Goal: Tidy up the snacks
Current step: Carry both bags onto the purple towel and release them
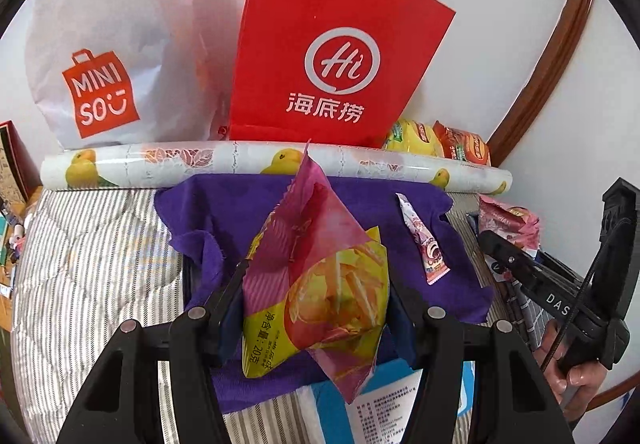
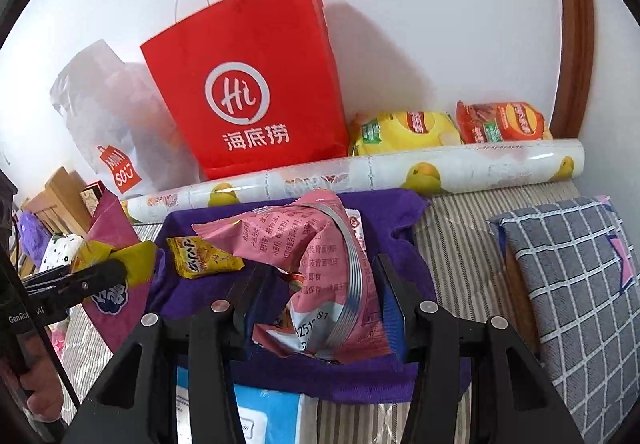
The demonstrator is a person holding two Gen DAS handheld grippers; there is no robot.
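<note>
— So, nearest first?
— Left gripper (image 1: 316, 308) clamps a yellow-and-magenta chip packet (image 1: 320, 284); right gripper (image 2: 320, 296) clamps a pink snack bag (image 2: 320, 268), both above the purple cloth (image 1: 224, 220).
— Beyond?
— Small yellow packet (image 2: 202, 262) lying on it, then the red paper bag (image 2: 252, 100) against the wall.

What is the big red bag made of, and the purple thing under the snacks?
The red bag looks like stiff matte paper: flat panels, sharp folded edges, thin white cord handles. The purple cloth looks like soft fuzzy fabric, maybe a microfibre towel: it rumples and has no shine. The chip packet in the left claw looks like thin glossy plastic film, crinkled and shiny.
</note>
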